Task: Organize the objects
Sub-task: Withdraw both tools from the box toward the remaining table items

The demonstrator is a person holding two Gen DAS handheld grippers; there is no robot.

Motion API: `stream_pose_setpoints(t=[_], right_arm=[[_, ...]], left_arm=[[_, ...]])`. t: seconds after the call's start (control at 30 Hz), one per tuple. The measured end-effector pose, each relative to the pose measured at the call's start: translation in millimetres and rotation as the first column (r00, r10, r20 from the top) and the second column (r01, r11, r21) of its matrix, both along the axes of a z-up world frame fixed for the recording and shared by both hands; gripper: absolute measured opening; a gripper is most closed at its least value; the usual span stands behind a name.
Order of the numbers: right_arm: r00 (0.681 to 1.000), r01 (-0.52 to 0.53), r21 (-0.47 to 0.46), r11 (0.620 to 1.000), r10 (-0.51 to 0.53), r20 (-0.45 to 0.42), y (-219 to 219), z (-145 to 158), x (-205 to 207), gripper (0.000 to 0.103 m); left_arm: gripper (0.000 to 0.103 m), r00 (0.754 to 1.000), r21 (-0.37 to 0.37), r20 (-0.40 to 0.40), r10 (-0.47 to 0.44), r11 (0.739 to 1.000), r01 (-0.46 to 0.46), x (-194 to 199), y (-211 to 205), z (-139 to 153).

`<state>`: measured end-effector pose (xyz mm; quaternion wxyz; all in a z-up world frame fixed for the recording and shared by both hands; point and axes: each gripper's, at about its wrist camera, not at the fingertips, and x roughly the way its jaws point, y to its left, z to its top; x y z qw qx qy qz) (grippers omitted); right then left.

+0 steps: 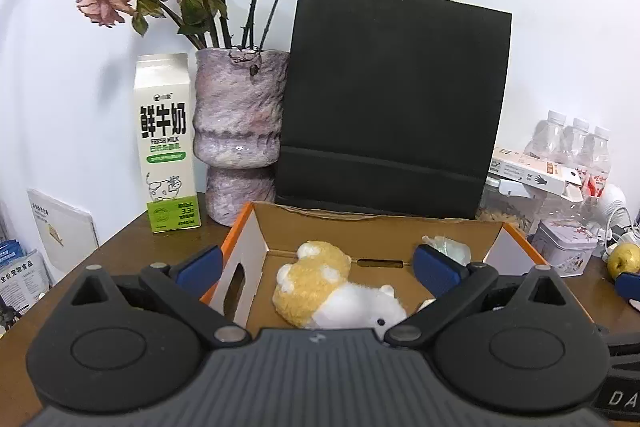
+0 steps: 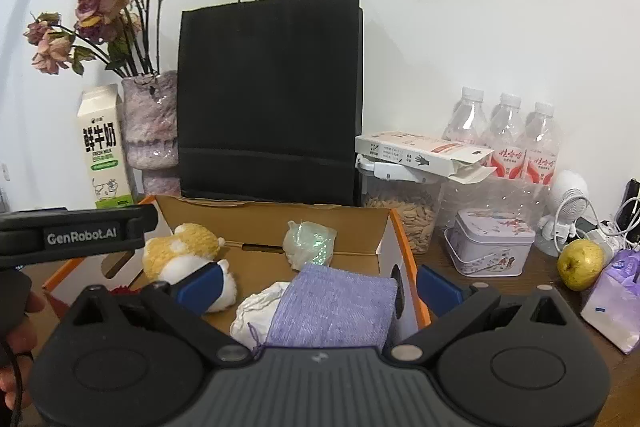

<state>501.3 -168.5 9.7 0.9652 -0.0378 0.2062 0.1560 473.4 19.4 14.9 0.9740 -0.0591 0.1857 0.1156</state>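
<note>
Both the left gripper (image 1: 318,267) and right gripper (image 2: 320,283) hover wide apart and empty over the open orange-edged cardboard box (image 2: 276,217) holding a yellow-and-white plush toy (image 1: 320,285) and purple knitted cloth (image 2: 332,307).

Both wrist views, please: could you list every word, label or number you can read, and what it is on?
"鲜牛奶", "FRESH MILK", "3.3": milk carton.
"GenRobot.AI": left gripper, its side seen in the right wrist view.
Water bottles: red script, too blurred.
White flat box: print too small.
</note>
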Motion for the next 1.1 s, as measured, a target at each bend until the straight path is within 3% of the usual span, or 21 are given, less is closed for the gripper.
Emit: stream_pose_setpoints(t=[0.73,1.1], right_arm=[[0.998,-0.002,-0.041,0.999,0.005,0.064,-25.9,-8.0,-85.4,0.103],[0.998,0.020,-0.051,0.998,-0.017,0.055,-45.3,-25.2,-129.5,0.103]], left_arm=[[0.103,1.000,0.008,0.000,-0.010,1.000,0.010,-73.7,-3.5,-7.1],[0.103,0.999,0.022,-0.026,-0.030,0.999,0.031,-110.8,-8.4,-22.9]])
